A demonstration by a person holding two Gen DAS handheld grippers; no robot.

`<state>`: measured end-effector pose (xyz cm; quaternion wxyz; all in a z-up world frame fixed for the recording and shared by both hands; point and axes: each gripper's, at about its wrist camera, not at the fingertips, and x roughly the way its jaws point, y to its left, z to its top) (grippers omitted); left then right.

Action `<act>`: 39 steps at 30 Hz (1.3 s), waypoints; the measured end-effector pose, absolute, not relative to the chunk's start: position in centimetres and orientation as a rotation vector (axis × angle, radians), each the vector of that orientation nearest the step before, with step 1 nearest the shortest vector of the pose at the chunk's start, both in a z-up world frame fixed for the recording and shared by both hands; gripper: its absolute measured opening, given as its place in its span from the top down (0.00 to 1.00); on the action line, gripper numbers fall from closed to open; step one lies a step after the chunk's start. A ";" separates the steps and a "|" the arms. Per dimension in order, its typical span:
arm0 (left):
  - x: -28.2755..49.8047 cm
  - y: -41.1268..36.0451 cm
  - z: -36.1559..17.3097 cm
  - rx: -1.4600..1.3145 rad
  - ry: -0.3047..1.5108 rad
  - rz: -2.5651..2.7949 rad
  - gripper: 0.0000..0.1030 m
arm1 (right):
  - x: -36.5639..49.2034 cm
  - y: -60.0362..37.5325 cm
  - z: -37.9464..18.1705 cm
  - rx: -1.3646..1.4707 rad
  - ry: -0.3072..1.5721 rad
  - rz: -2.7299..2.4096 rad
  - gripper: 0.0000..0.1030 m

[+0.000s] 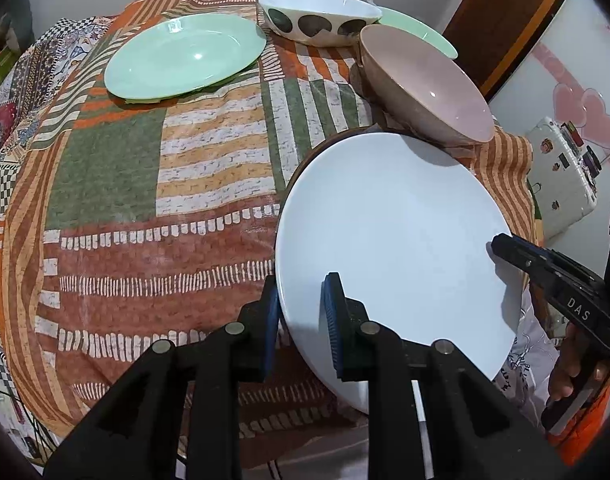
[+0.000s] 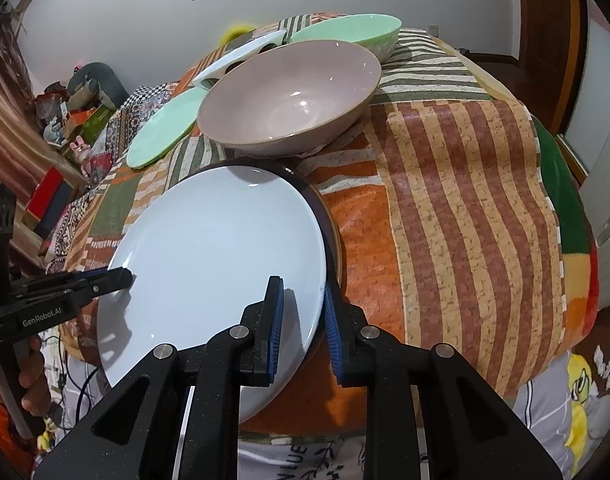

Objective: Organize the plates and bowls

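A pale blue plate is held tilted over the table's near edge, above a dark-rimmed plate. My left gripper is shut on its left rim, one finger above and one below. My right gripper is shut on its right rim and also shows in the left wrist view. Behind stand a pink-beige bowl, a white bowl with dark dots, a mint green plate and a mint green bowl.
The table wears a striped patchwork cloth. A white appliance with stickers stands right of the table. Boxes and toys clutter the floor to the left. A wooden door is behind.
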<state>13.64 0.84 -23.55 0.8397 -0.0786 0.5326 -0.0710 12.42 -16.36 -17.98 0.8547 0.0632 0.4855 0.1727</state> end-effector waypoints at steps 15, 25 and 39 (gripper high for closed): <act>14.2 1.2 -24.0 -0.208 1.131 -0.144 0.79 | 13.6 -15.4 -17.9 0.039 0.982 0.328 0.80; 13.6 1.7 -22.7 -0.198 1.109 -0.148 0.73 | 13.4 -15.5 -16.7 0.055 0.970 0.342 0.73; 12.0 6.4 -14.9 -0.132 0.863 -0.062 0.53 | 12.3 -10.0 -10.9 -0.012 0.806 0.453 0.57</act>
